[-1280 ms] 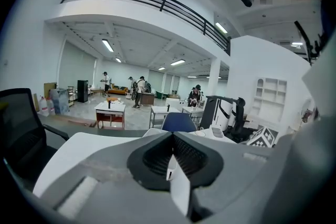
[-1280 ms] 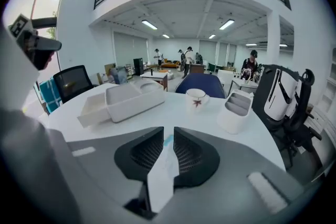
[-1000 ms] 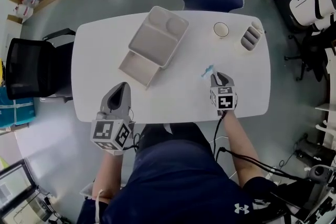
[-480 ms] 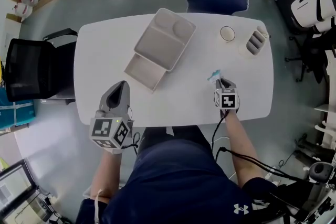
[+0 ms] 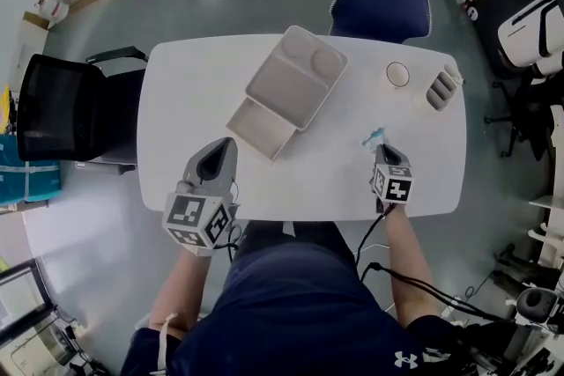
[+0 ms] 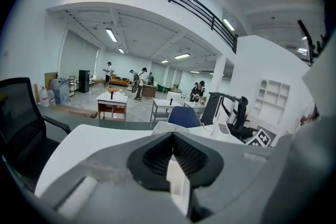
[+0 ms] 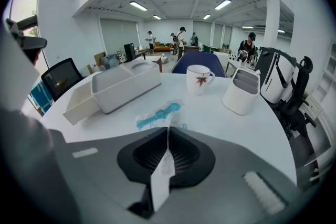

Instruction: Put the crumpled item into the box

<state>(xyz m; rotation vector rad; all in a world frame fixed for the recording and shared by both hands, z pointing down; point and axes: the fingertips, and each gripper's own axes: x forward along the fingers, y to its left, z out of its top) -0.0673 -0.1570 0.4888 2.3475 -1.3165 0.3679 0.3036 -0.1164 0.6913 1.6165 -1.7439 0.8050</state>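
Observation:
A crumpled blue-and-white wrapper (image 5: 374,136) lies on the white table (image 5: 194,92), right of centre. My right gripper (image 5: 384,152) is just behind it. In the right gripper view the wrapper (image 7: 157,115) reaches into the tips of the right gripper (image 7: 168,131). Its jaws are closing and pinch the wrapper's near edge. The grey box (image 5: 297,77) stands at the back middle, with a shallower tray (image 5: 260,126) against its near end. My left gripper (image 5: 218,161) hovers at the table's front left, shut and holding nothing; the left gripper (image 6: 172,136) points towards the box.
A white mug (image 5: 397,74) and a grey divided holder (image 5: 441,87) stand at the back right, beyond the wrapper. A blue chair (image 5: 381,3) sits behind the table and a black chair (image 5: 62,107) at its left. The front edge runs under both grippers.
My right gripper has moved up to the wrapper and its jaws have come together on its edge. The left gripper has barely moved. The head view has shifted.

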